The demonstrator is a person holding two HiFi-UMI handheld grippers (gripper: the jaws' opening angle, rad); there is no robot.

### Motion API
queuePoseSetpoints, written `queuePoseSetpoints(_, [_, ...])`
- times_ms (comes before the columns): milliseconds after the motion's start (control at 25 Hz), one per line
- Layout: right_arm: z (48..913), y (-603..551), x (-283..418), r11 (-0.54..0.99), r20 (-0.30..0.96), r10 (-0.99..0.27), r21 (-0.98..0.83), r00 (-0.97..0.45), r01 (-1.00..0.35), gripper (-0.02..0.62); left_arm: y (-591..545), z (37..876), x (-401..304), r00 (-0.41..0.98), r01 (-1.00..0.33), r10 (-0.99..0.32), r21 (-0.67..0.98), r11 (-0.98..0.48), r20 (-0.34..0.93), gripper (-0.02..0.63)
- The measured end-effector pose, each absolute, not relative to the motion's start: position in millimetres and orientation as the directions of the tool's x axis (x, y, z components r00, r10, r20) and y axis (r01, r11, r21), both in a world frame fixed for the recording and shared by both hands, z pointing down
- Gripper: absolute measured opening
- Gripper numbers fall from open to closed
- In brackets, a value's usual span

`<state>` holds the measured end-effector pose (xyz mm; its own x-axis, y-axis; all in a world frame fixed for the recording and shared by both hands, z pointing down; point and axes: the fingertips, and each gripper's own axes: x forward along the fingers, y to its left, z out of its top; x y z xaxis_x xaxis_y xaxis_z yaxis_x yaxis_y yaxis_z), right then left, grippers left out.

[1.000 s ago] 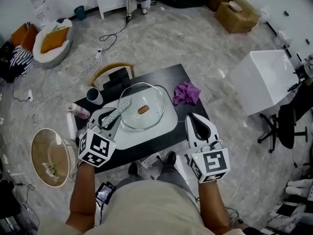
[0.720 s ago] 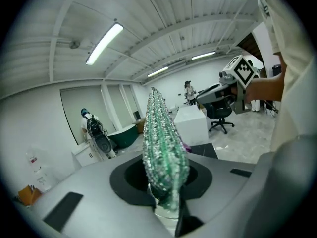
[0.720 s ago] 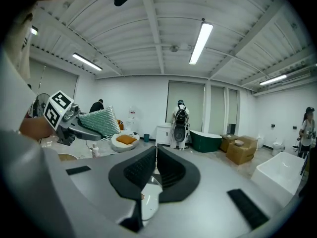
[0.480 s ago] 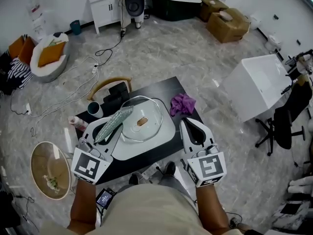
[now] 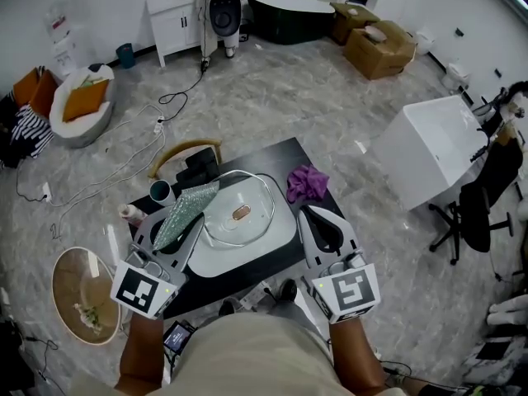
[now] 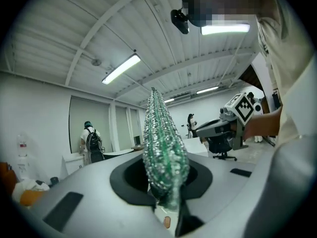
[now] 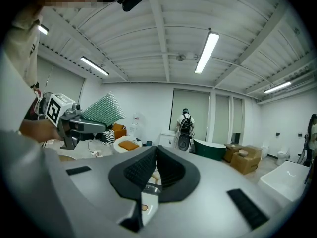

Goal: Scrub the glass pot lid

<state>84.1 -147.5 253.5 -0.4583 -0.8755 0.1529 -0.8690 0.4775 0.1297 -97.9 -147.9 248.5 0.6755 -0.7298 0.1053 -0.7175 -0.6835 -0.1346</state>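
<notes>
Green scrubber (image 6: 161,148) in left tongs (image 5: 176,223) beside glass lid (image 5: 241,214); right tongs (image 7: 154,157) closed

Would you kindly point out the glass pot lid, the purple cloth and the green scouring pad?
glass pot lid (image 5: 240,213): head view, on its centre knob.
purple cloth (image 5: 307,182): head view, middle of the bundle.
green scouring pad (image 6: 163,148): left gripper view, its sparkly edge.

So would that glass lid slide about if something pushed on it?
Probably slippery: the glass lid lies flat on a smooth white tray, so a push may slide it. Being glass, it is likely stiff, fairly heavy and breakable. Its small centre knob looks the only easy grip.
</notes>
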Motion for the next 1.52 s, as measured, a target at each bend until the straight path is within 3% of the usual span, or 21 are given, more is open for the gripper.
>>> queuePoseSetpoints(80, [254,-145,82,0.483,0.146,-0.873,0.141,-0.465,-0.864,0.023,-151,237,-98,0.698,-0.711,-0.716,-0.101,-0.696,0.023,0.086])
queuePoseSetpoints(200, [253,-143,79,0.488,0.143,-0.871,0.152,-0.470,-0.859,0.023,-153,234,-104,0.694,-0.718,-0.720,-0.073,-0.692,-0.005,0.086])
queuePoseSetpoints(1320, [269,-131,51,0.568,0.231,-0.820,0.212,-0.524,-0.795,0.021,-142,257,-139,0.636,-0.770,-0.771,-0.054,-0.636,0.012,0.086])
queuePoseSetpoints(1520, [268,-125,53,0.578,0.234,-0.813,0.217,-0.533,-0.786,0.021,-131,271,-137,0.630,-0.774,-0.769,0.013,-0.633,0.111,0.086])
